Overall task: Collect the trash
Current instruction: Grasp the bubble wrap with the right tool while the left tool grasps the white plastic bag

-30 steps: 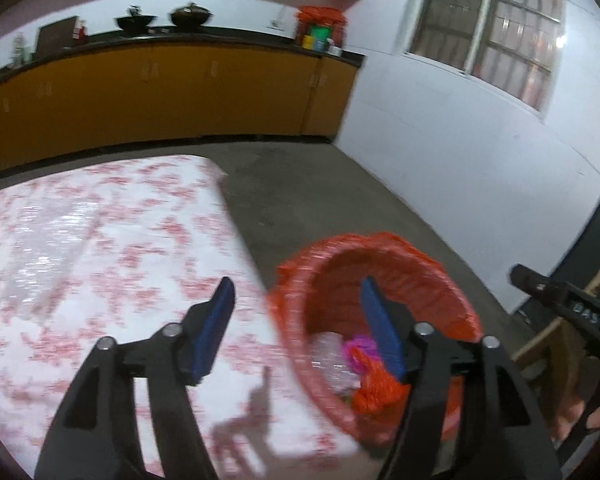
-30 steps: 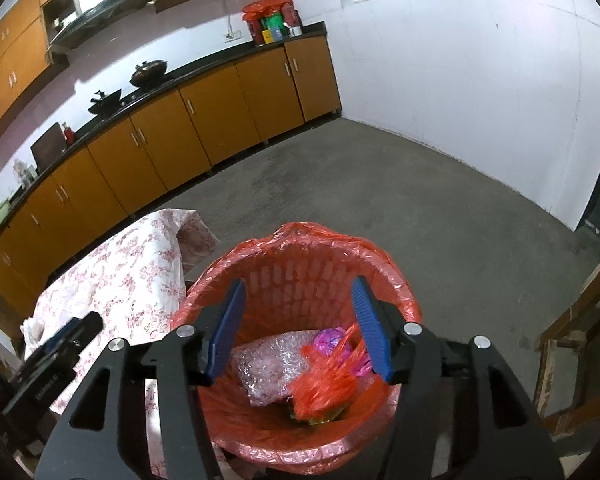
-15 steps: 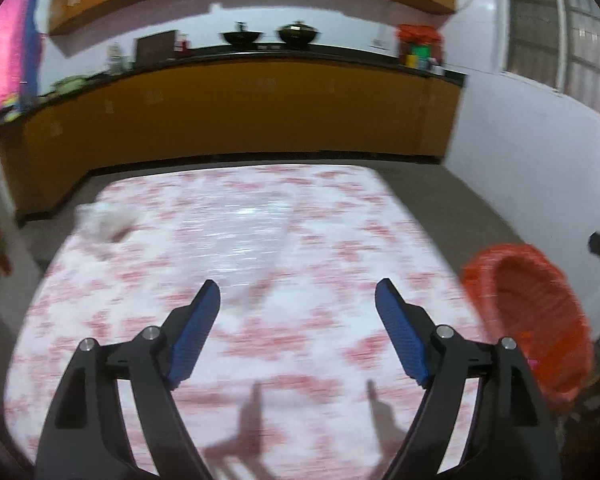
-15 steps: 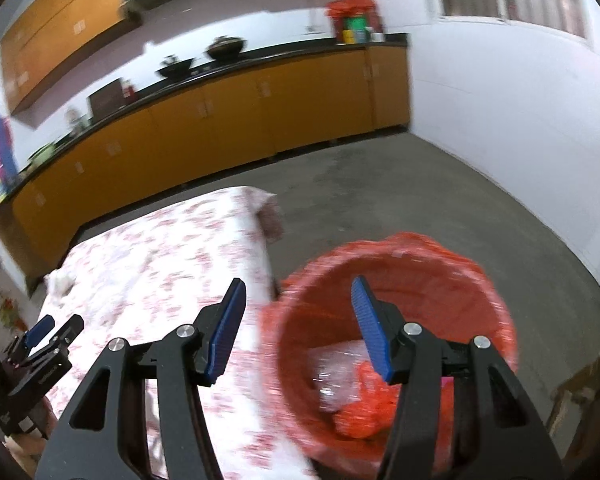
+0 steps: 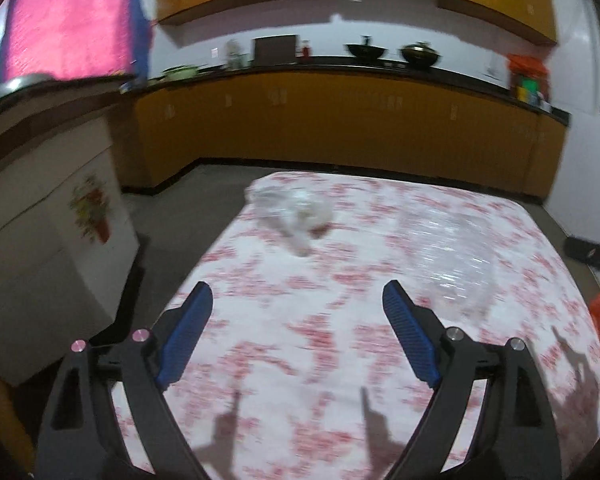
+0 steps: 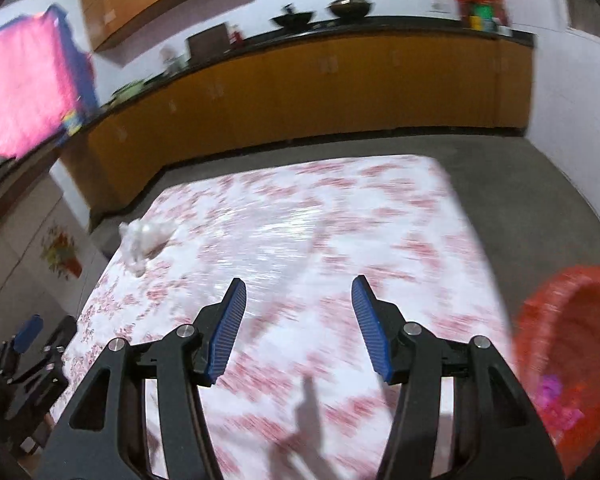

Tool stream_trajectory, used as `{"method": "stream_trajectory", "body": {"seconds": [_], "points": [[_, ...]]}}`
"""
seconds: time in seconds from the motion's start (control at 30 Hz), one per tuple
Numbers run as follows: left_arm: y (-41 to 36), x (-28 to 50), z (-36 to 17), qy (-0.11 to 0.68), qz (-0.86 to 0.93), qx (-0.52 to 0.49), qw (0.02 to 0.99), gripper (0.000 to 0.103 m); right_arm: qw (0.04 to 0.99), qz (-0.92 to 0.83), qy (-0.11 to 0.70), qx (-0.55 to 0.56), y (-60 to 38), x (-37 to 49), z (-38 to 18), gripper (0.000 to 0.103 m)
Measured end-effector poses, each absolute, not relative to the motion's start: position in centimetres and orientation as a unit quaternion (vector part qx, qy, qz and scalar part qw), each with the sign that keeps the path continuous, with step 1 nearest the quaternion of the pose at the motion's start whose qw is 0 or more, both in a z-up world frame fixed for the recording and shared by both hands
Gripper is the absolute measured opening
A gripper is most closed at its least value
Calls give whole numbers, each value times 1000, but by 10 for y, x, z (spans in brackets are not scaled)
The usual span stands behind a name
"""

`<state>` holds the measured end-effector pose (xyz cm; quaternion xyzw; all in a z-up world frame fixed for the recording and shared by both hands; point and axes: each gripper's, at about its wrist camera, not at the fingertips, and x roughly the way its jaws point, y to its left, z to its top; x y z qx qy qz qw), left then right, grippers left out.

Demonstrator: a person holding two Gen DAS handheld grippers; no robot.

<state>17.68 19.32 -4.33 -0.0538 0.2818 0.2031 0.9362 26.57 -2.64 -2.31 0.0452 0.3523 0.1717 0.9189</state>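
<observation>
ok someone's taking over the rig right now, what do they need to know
Left gripper: open, empty, over the near part of the floral-cloth table.
Right gripper: open, empty, over the same table.
Crumpled clear plastic wrapper: on the table's far left corner, untouched.
Red-lined trash basket: on the floor by the table's right side, with a pink scrap and red plastic already inside.
Left to do: pick up the wrapper and drop it in the basket.

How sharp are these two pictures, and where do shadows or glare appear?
Left wrist view: the tablecloth is blurred, with glare on its right part and finger shadows near the left gripper. Right wrist view: streaky blur across the cloth and the red basket, while the right gripper is sharp.
</observation>
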Motion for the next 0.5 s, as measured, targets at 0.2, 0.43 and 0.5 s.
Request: {"method": "stream_trajectory", "body": {"seconds": [0.2,0.43,0.5], "points": [[232,172,-49,284,240,-92,924,86,904,179,388,25,32,306,-55,56],[254,173,-57,294,250,-114,915,86,896,162,414,-3,55,326,-80,56],[256,175,-58,295,248,-120,915,86,896,160,415,-21,59,327,-86,54]]}}
